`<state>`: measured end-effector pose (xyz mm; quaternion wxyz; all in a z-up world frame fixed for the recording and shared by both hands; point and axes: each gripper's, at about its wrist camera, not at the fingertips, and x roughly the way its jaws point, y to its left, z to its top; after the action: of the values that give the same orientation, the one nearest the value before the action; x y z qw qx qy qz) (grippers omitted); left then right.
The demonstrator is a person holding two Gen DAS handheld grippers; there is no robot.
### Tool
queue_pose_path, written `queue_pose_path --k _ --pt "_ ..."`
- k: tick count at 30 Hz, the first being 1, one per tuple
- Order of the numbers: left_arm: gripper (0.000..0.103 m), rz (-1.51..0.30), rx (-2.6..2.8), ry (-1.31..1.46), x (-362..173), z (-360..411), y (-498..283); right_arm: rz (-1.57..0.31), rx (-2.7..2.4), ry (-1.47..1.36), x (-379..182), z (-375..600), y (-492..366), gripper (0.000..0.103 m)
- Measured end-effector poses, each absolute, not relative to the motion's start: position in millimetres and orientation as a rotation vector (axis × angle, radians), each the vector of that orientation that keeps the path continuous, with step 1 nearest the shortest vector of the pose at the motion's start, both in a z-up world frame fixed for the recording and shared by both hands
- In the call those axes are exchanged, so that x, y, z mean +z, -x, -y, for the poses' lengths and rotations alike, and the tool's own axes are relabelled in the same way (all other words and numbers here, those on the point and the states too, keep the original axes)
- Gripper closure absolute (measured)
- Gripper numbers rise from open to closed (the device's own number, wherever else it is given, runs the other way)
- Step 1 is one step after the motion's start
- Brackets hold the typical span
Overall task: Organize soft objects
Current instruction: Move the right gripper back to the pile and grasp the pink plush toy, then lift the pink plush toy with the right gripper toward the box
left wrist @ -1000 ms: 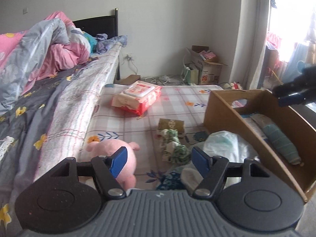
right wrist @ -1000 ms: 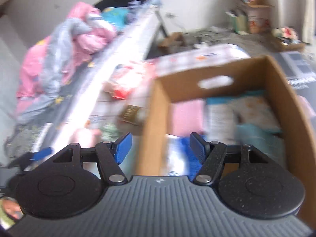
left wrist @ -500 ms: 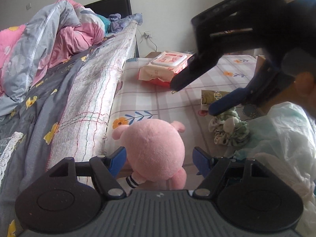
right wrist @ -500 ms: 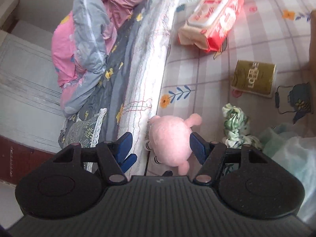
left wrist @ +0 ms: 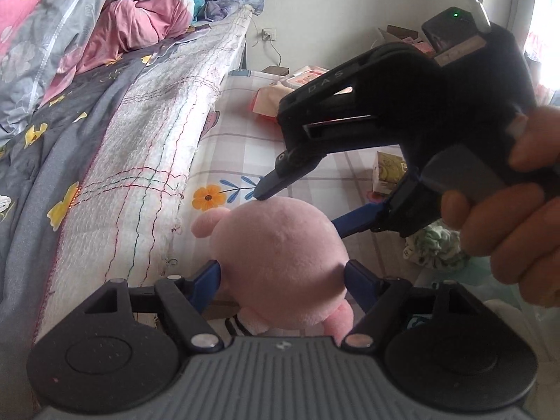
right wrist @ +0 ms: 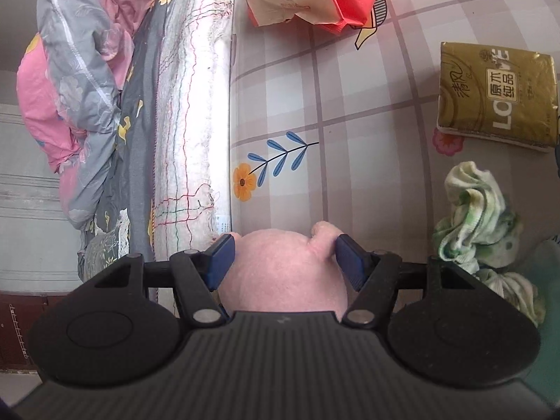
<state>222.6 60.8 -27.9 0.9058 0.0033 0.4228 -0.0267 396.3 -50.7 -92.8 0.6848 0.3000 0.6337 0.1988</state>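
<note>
Pink plush toy (left wrist: 276, 262) on the checked mat (left wrist: 245, 140) just beside the bed (left wrist: 105, 140), sitting between the spread blue fingers of the left gripper (left wrist: 281, 276); contact unclear. Round, fuzzy, small ears. From above, the right gripper (right wrist: 281, 259), also wide, straddles the toy (right wrist: 280, 273); one fingertip (left wrist: 267, 187) appears to touch its top. Right hand (left wrist: 507, 231) wraps the handle, tilted downward.

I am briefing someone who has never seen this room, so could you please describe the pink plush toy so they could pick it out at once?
Start at the bed and look at the checked floral sheet beside it. The pink plush toy lies there beside the mattress edge, between the left gripper's blue fingers. It is the only round, plain pink, fuzzy thing; the green-and-white cloth is crumpled and the gold tissue pack is flat.
</note>
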Motion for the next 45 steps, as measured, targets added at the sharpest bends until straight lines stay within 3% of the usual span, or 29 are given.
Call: queue_pose_path --k 16,18,22,23,36,45 --pt "0.018 -0.893 -0.071 0.038 -33 -72 -224 -1.451 0.338 -0.81 -112 68 -396 0.039" --pt "0.019 -0.893 -0.073 0.044 -32 -73 -224 -1.419 0.358 -0.793 -108 65 -395 0.047" --pt "0.028 -0.885 -0.077 0.083 -30 -77 -226 -1.35 0.395 -0.775 -96 65 -392 0.082" --pt "0.028 -0.887 -0.08 0.098 -29 -78 -225 -1.335 0.405 -0.769 -92 65 -391 0.085" --pt "0.033 -0.833 -0.092 0.193 14 -73 -198 -1.143 0.635 -0.725 0 81 -349 0.089" --pt "0.033 -0.698 -0.281 0.122 77 11 -183 -0.917 0.668 -0.748 87 181 -293 0.089"
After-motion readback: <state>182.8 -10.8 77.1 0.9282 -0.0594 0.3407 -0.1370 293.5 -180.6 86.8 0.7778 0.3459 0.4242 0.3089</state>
